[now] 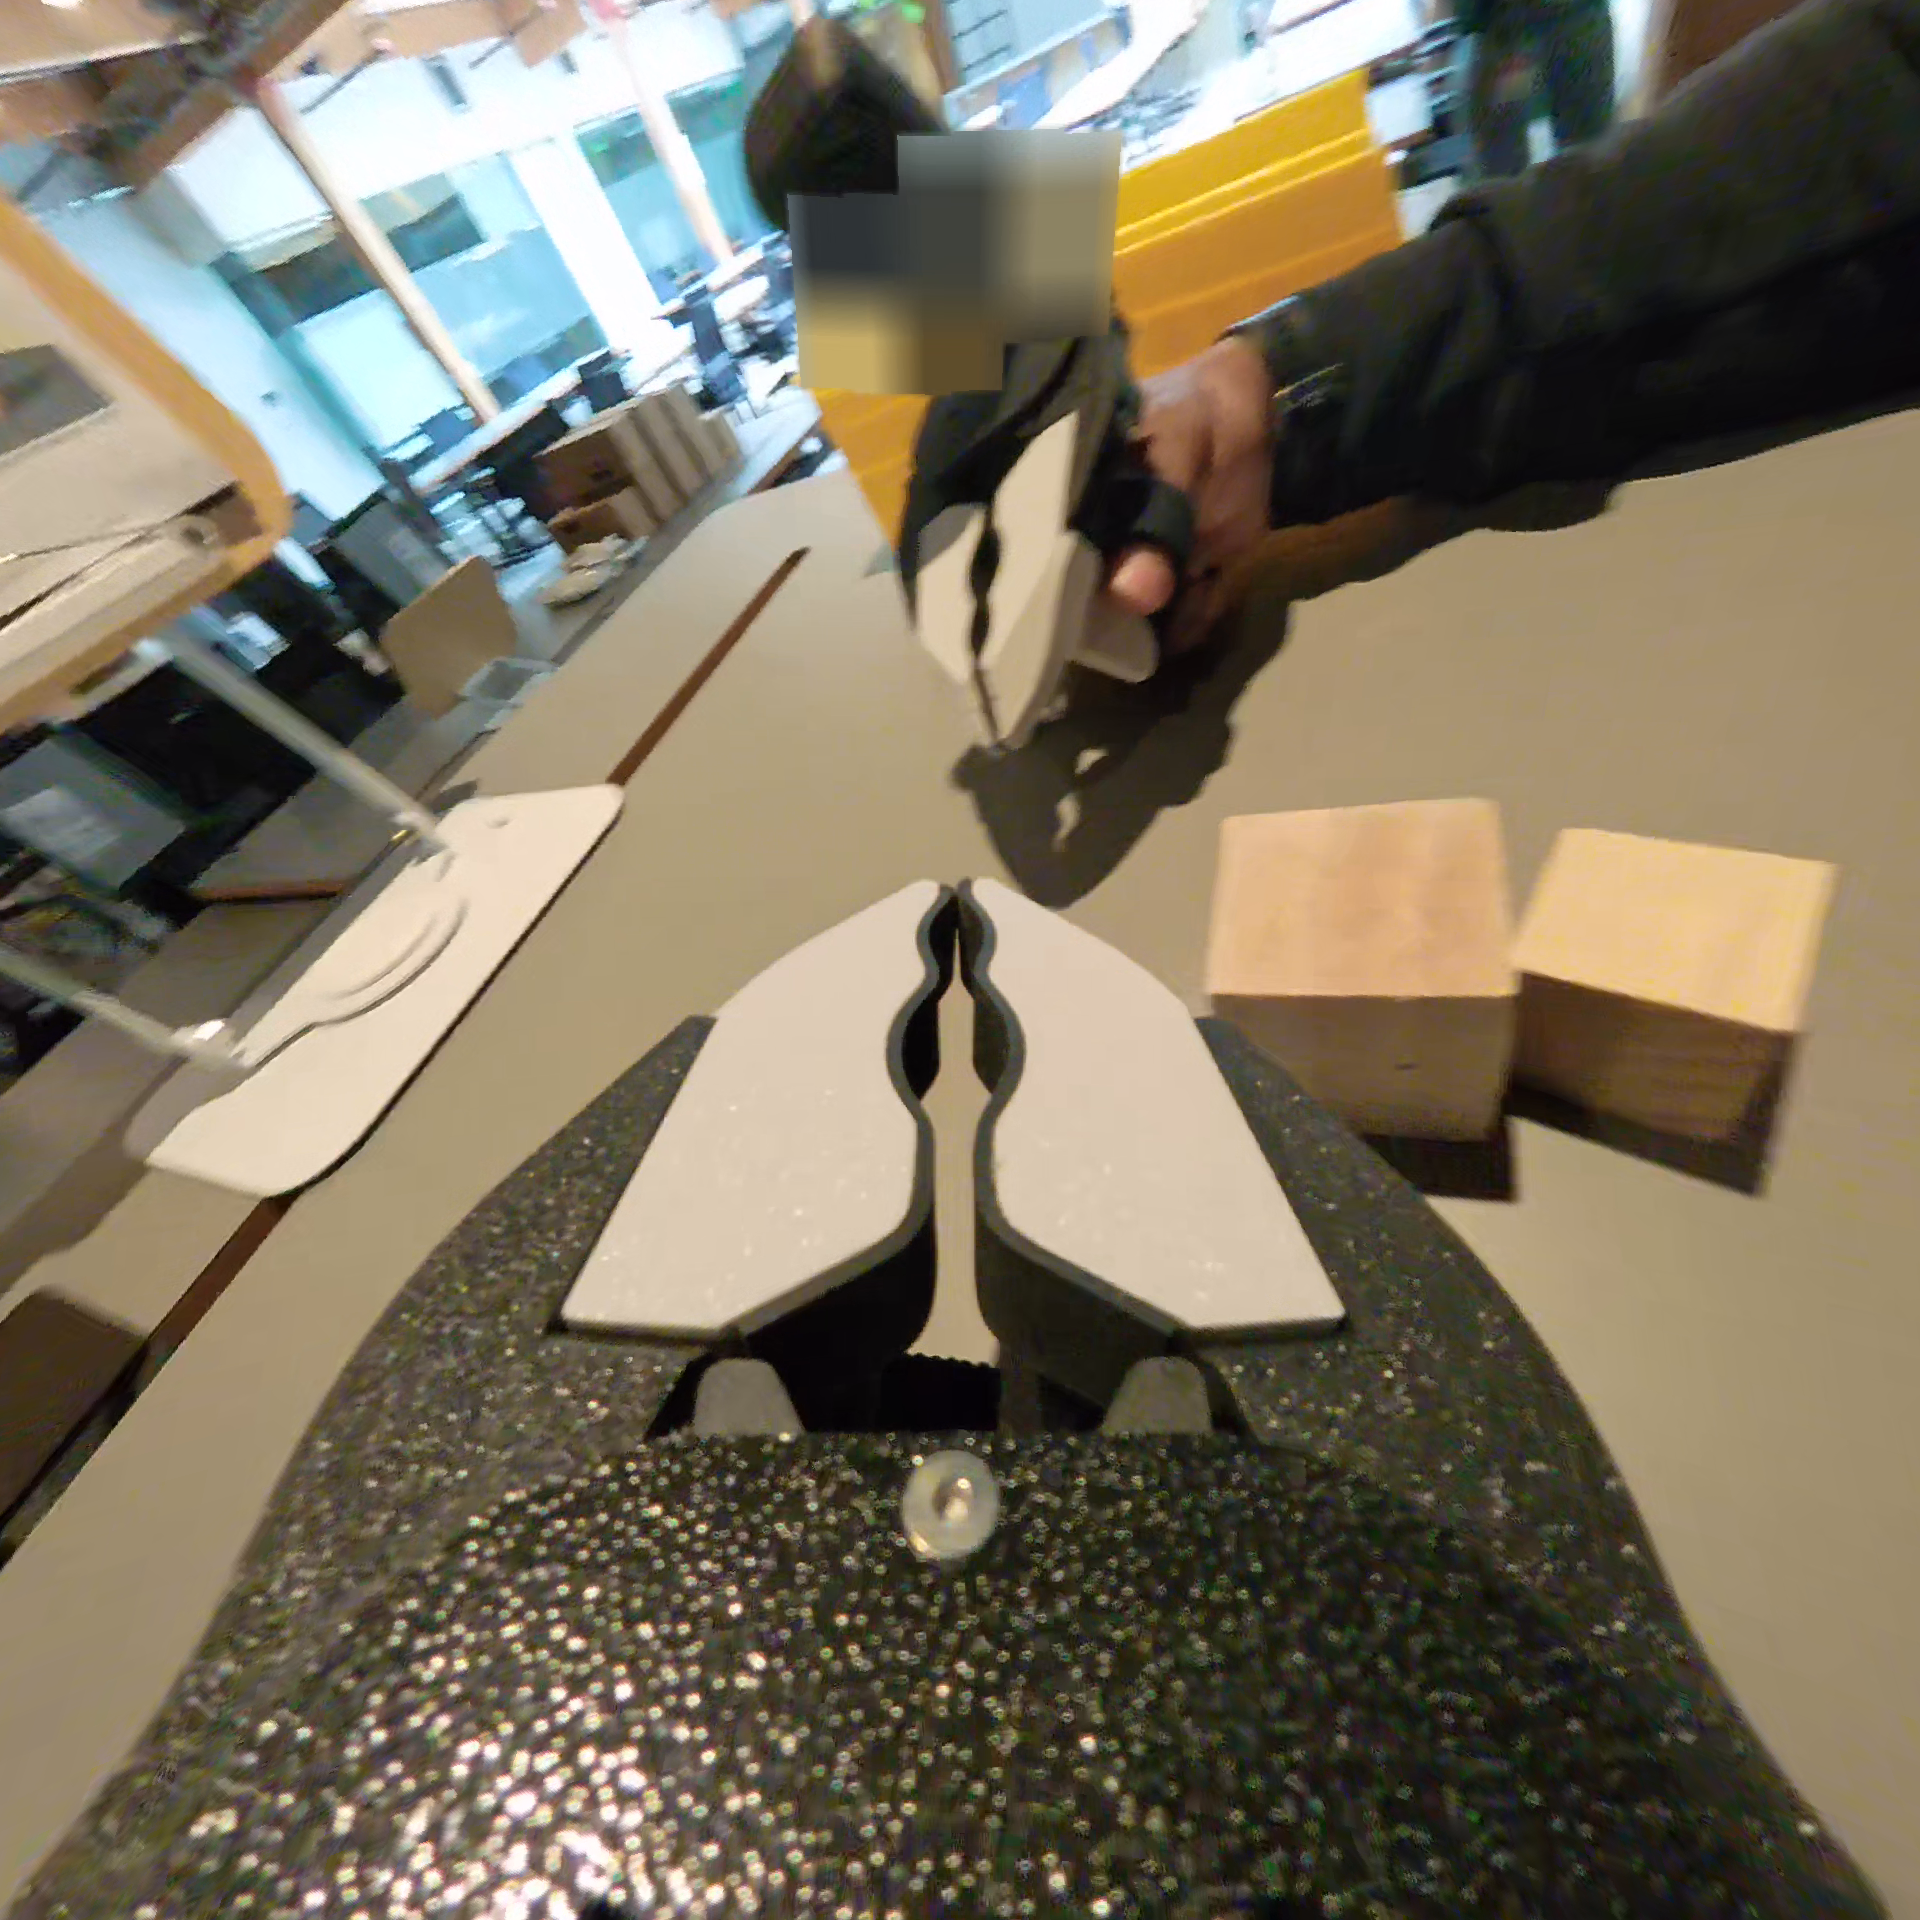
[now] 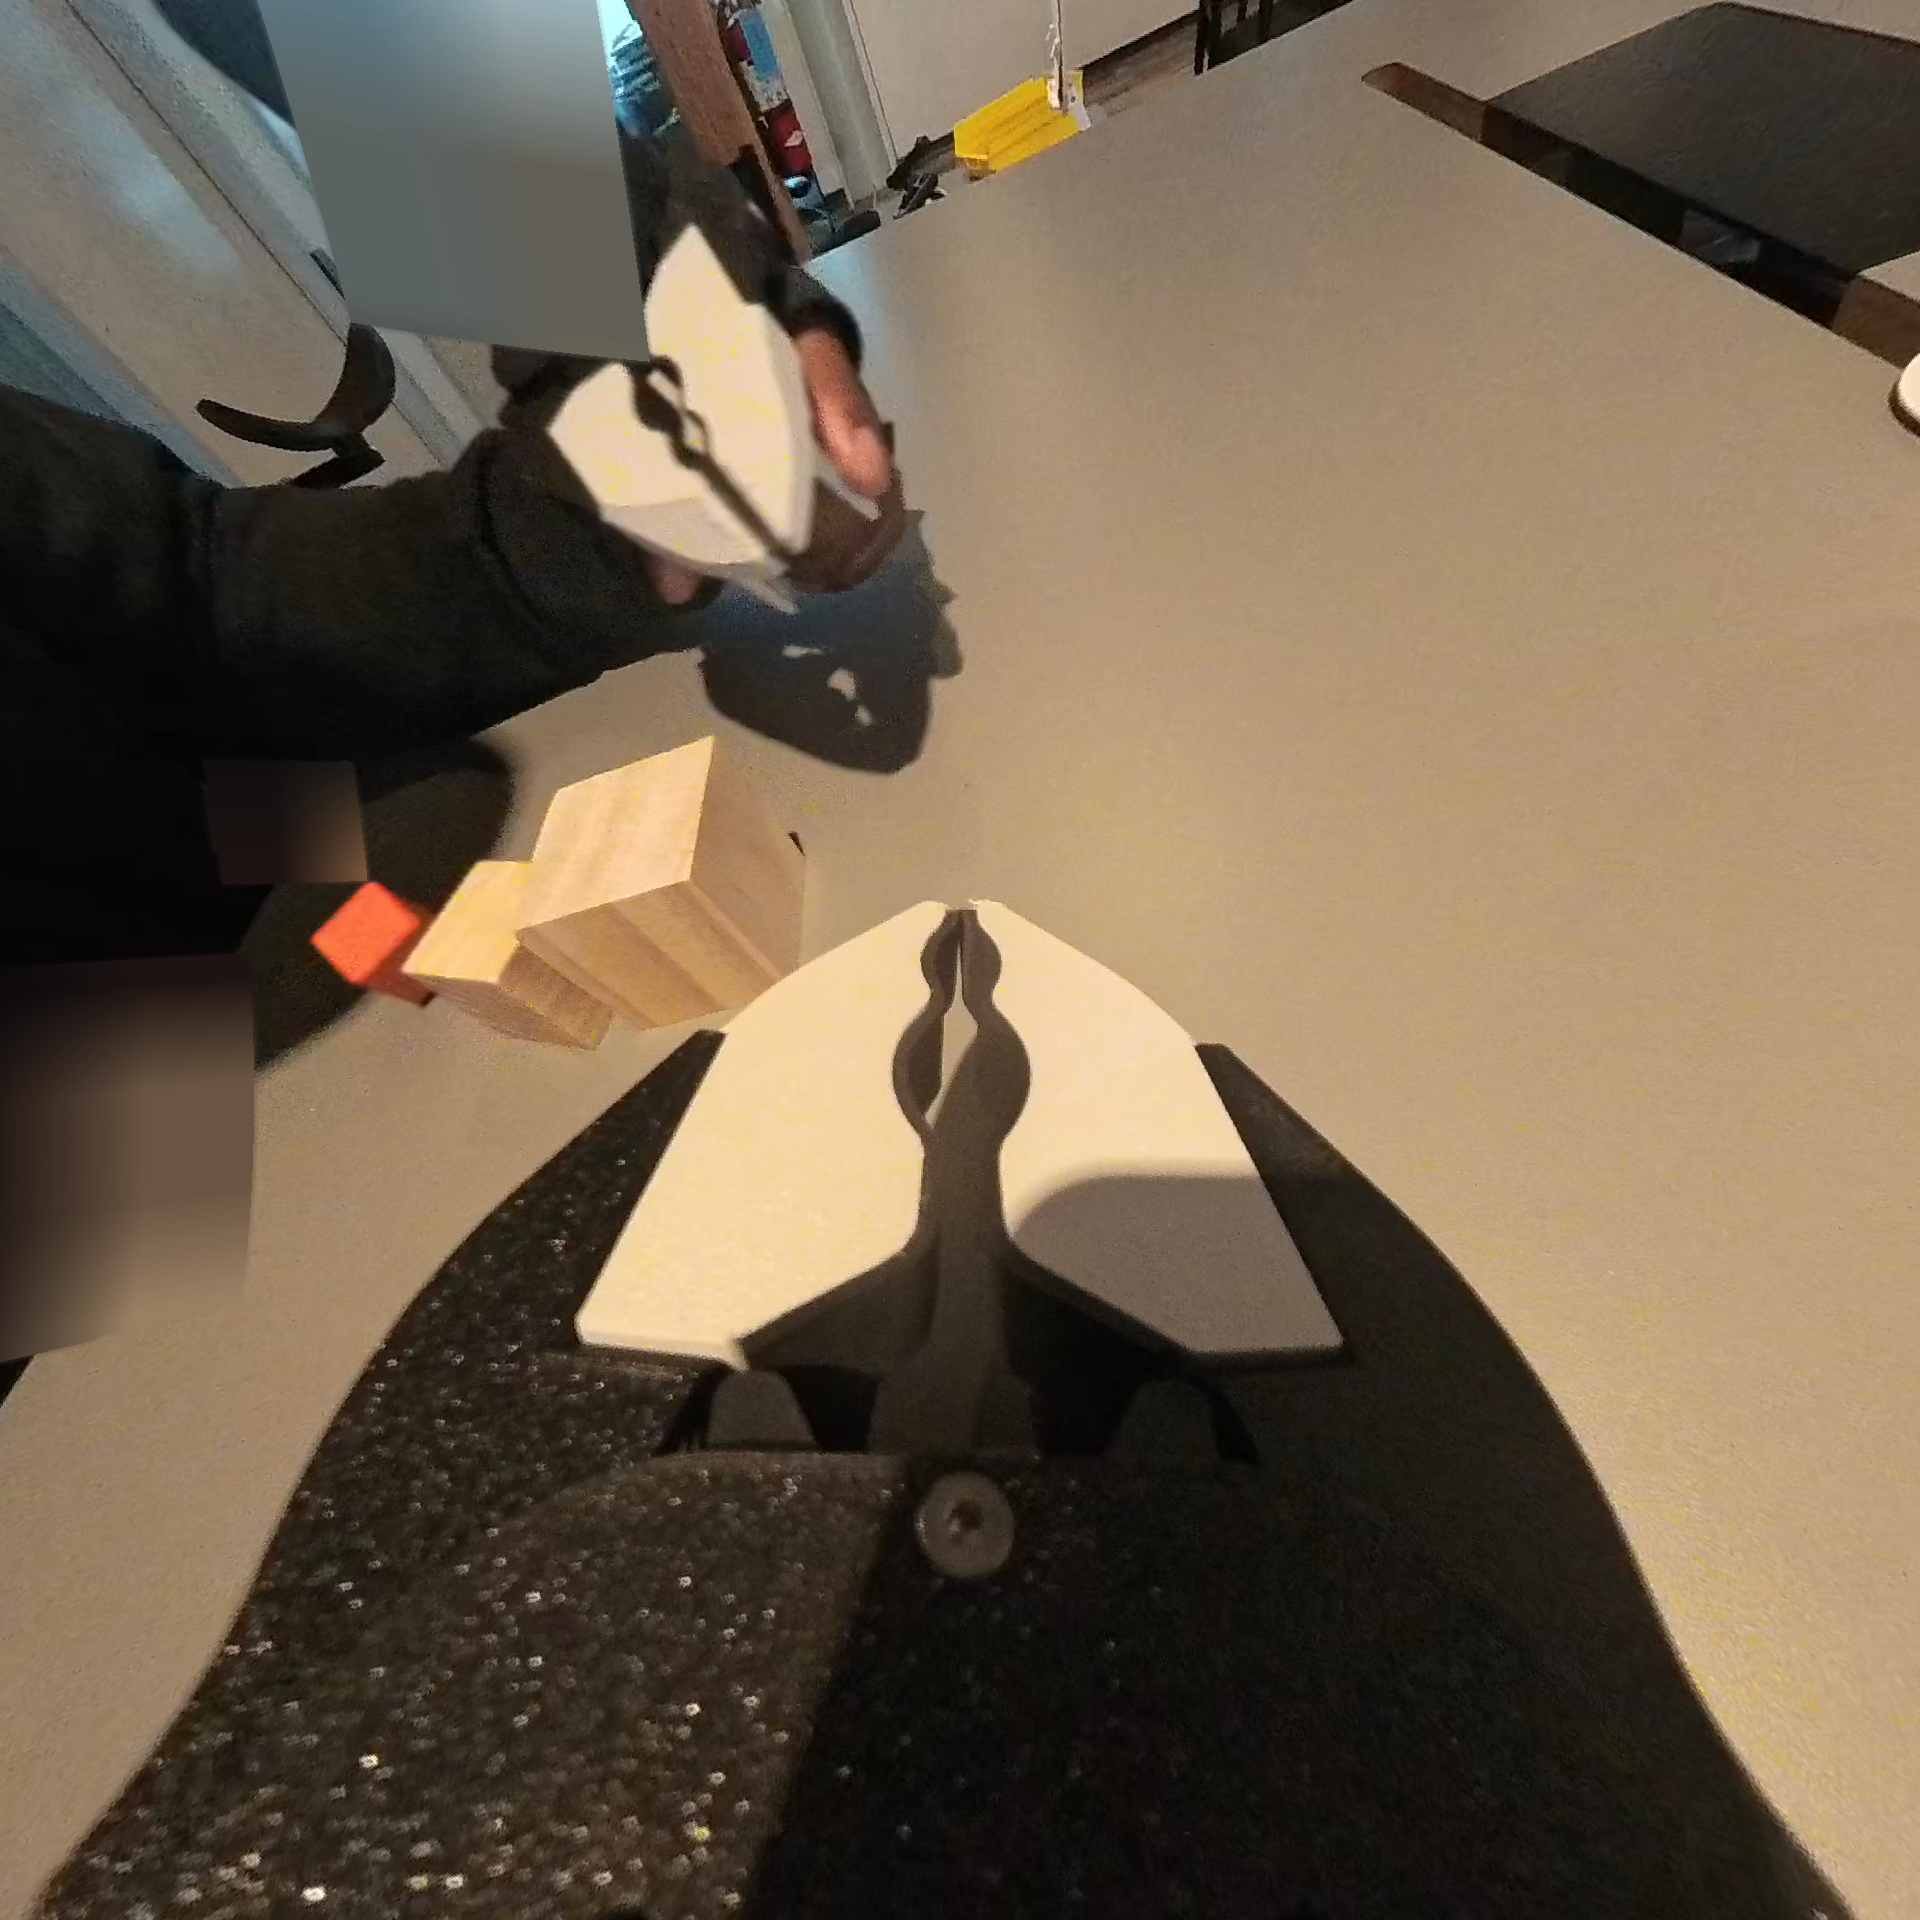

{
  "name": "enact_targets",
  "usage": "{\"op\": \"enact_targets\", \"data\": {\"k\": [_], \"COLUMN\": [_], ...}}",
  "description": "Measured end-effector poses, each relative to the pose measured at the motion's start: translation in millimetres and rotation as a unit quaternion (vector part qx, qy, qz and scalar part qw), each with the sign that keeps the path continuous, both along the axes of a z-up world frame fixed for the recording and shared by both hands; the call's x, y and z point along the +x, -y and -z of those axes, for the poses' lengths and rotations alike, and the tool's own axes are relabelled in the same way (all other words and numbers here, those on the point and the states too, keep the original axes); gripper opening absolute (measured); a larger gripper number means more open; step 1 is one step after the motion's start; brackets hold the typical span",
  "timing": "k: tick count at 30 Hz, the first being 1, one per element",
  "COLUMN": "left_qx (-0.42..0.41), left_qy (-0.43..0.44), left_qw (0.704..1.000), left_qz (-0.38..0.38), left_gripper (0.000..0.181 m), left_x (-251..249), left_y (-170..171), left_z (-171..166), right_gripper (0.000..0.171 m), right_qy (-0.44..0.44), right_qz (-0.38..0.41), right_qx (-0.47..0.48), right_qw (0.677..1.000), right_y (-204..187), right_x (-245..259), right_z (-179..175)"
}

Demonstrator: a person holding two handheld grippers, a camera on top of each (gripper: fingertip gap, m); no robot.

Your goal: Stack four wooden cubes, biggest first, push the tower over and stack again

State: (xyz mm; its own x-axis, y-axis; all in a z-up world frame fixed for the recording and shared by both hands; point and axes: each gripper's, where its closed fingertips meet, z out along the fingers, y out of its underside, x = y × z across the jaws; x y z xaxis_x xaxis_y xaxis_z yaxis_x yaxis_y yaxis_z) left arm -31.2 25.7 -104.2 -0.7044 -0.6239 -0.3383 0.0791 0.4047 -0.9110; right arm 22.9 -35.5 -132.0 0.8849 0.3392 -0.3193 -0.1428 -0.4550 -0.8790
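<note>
Two pale wooden cubes lie side by side on the grey table (image 1: pixel 727 790) in the left wrist view, a bigger one (image 1: pixel 1361 956) and a slightly smaller one (image 1: pixel 1673 977). My left gripper (image 1: pixel 956 888) is shut and empty, just left of the bigger cube. My right gripper (image 1: pixel 987 732) shows beyond it, shut and empty, tips pointing down above the table. In the right wrist view the cubes form a touching row at the left: a big cube (image 2: pixel 665 883), a smaller cube (image 2: pixel 488 956), and a small red cube (image 2: pixel 364 935). My right gripper (image 2: pixel 961 909) is shut there, right of the big cube. My left gripper (image 2: pixel 774 556) hovers beyond.
A flat white plate with clear rods (image 1: pixel 384 987) lies at the table's left edge. A dark sleeve (image 1: pixel 1610 312) reaches in from the right. A dark table (image 2: pixel 1714 135) stands at the far right of the right wrist view. A yellow object (image 2: pixel 1013 125) sits beyond the table's far end.
</note>
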Motion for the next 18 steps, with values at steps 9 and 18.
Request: {"op": "enact_targets", "data": {"k": [9, 18], "left_qx": [-0.024, -0.005], "left_qy": [0.003, -0.003], "left_qw": [0.998, 1.0], "left_qz": [-0.06, -0.001], "left_gripper": [0.0, 0.01], "left_x": [18, 5], "left_y": [-26, -13], "left_z": [4, 9], "right_gripper": [0.007, 0.024], "right_qy": [0.054, 0.258], "right_qz": [-0.102, -0.261], "right_qx": [0.062, -0.002], "right_qw": [0.991, 0.93], "right_y": [21, 35], "right_x": [-39, -135], "right_z": [-18, -22]}}
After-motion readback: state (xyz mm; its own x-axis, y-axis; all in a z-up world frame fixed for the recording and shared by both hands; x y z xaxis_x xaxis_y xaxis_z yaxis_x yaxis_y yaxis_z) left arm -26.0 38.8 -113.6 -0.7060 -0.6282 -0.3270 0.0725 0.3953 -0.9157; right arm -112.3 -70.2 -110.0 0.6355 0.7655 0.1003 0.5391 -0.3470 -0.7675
